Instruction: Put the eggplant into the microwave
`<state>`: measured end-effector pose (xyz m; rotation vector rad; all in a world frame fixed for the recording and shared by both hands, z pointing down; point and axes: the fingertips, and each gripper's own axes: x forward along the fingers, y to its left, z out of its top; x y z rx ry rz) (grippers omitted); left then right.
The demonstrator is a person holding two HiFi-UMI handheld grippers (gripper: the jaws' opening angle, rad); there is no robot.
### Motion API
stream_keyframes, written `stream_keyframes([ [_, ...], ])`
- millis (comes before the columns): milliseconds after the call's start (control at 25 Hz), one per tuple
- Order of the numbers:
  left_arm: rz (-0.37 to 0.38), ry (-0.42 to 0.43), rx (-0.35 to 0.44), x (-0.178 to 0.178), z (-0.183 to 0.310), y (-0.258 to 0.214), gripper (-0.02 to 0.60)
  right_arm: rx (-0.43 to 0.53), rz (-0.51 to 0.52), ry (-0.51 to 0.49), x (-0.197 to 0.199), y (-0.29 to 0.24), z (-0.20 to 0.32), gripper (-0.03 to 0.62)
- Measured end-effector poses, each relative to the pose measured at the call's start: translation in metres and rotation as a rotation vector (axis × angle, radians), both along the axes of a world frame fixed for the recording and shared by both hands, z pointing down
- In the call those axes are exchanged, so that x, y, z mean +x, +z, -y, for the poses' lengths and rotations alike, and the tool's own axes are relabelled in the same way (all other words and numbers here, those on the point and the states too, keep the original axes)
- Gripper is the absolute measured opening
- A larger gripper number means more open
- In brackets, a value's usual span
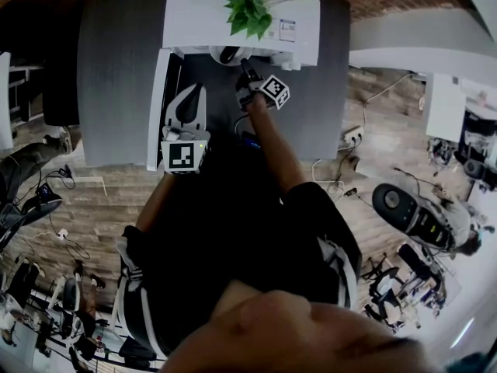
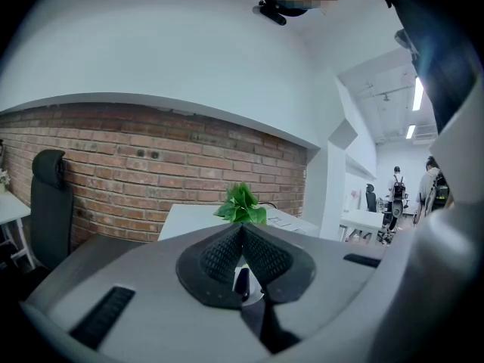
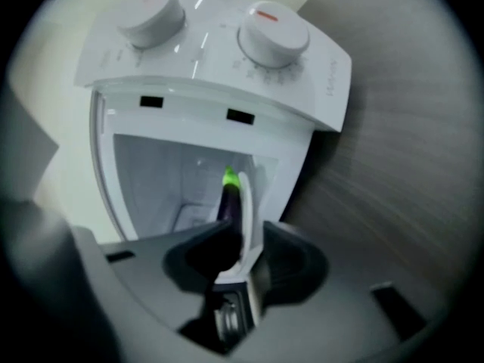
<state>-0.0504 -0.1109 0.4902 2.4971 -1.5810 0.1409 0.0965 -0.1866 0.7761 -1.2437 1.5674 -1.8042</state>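
Okay, right fingers (image 3: 246, 248) are at the mouth of the microwave (image 3: 227, 82), door open. They're spread wide. The eggplant (image 3: 229, 199) sits in the gap between them, but the pads don't look to be pressing on it, so I read it as let go, not gripped.

The eggplant lies straight ahead of my right fingers. Its long axis runs along the line they point, green stem end far and dark body near, reaching into the white cavity. Can't tell whether it rests fully on the cavity floor or its near end hangs at the lip.

Left fingers (image 2: 242, 233) are closed tip to tip with nothing in them. They're held back on the near left, beside the open door, aimed over the table (image 1: 116, 68) toward the plant (image 1: 247, 5) on top of the microwave.

Right hand is clearly the nearer one. My guess is the next move turns on that axis: pull straight back along it, since a sideways exit could drag the eggplant out.
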Motion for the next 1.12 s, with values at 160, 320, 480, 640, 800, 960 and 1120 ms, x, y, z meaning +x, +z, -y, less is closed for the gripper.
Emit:
stream_keyframes([
  [160, -0.001, 0.006, 0.002, 0.000, -0.003, -0.002, 0.037, 0.081, -0.118, -0.038, 0.008, -0.006, -0.004, 0.132],
  [320, -0.011, 0.009, 0.010, 0.000, -0.004, -0.001, 0.035, 0.156, -0.314, -0.135, 0.002, -0.025, -0.010, 0.130],
  [480, -0.011, 0.015, 0.014, -0.002, -0.006, -0.005, 0.037, 0.230, -0.526, -0.211, -0.007, -0.046, -0.016, 0.084],
  [640, -0.008, 0.025, 0.022, -0.003, -0.008, -0.007, 0.037, 0.227, -0.708, -0.273, -0.017, -0.049, -0.026, 0.040],
  [800, 0.001, 0.038, 0.031, -0.004, -0.009, -0.008, 0.037, 0.186, -0.802, -0.346, -0.033, -0.036, -0.035, 0.035],
  [960, -0.018, 0.033, 0.024, -0.006, -0.008, -0.008, 0.037, 0.149, -0.829, -0.381, -0.042, -0.022, -0.041, 0.034],
  [1120, -0.021, 0.032, 0.026, -0.009, -0.006, -0.009, 0.037, 0.124, -0.832, -0.390, -0.043, -0.013, -0.043, 0.034],
])
